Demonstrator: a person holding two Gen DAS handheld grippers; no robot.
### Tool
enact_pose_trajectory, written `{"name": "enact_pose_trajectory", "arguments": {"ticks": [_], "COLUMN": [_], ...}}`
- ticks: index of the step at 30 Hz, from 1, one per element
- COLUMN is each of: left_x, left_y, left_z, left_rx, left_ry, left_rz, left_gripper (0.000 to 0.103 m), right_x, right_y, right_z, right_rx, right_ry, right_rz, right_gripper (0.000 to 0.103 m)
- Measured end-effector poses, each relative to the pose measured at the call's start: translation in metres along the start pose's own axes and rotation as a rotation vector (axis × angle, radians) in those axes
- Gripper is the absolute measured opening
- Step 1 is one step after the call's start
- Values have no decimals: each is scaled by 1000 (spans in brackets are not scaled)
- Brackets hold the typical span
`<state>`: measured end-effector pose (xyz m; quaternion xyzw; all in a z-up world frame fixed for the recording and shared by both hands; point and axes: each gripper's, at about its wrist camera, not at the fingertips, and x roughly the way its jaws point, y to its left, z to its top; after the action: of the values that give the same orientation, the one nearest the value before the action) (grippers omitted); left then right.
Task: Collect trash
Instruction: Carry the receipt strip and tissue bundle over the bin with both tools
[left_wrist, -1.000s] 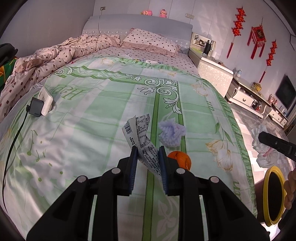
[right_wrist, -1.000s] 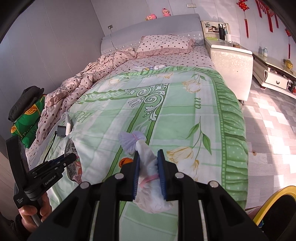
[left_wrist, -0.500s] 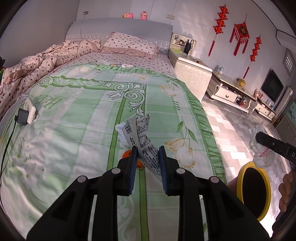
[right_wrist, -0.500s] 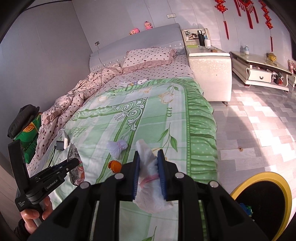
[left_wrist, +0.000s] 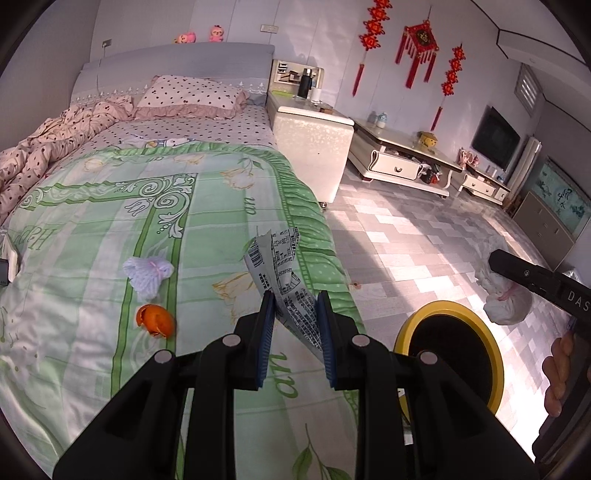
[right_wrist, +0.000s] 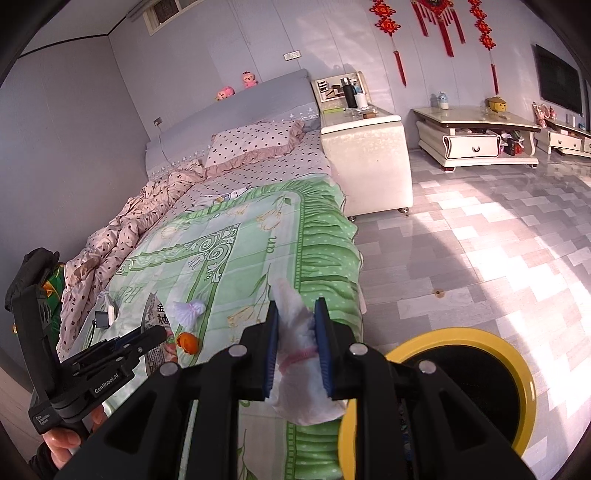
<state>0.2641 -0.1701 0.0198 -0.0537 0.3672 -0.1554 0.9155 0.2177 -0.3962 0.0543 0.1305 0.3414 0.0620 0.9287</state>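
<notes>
Beside the bed's edge, left gripper (left_wrist: 294, 306) clamped on a crumpled printed receipt (left_wrist: 281, 266), right gripper (right_wrist: 297, 314) clamped on a white tissue wad (right_wrist: 301, 363), yellow-rimmed bin (right_wrist: 517, 363) below on the floor, orange peel (left_wrist: 155, 320) lying on the green quilt (left_wrist: 92, 229).

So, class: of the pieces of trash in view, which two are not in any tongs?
The orange peel and the pale tied bundle; both lie loose on the green bedspread.

Sharp, bright; sun glare on floor (left_wrist: 424, 254), fisheye edges.
</notes>
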Motion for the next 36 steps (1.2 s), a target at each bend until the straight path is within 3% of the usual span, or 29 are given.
{"name": "enact_pose_trajectory", "arguments": {"ticks": [18, 36], "left_x": [45, 108], "left_y": [-123, -173], "left_z": [-13, -54], "left_rx": [123, 189], "left_ry": [74, 184], "left_rz": [-133, -179], "left_gripper": [22, 23], "right_x": [-50, -18], "right_y": [-101, -160], "right_z": [-20, -42], "right_rx": [124, 234], "right_ry": [-30, 42], "right_rz": [-101, -121], "right_gripper": [18, 19]}}
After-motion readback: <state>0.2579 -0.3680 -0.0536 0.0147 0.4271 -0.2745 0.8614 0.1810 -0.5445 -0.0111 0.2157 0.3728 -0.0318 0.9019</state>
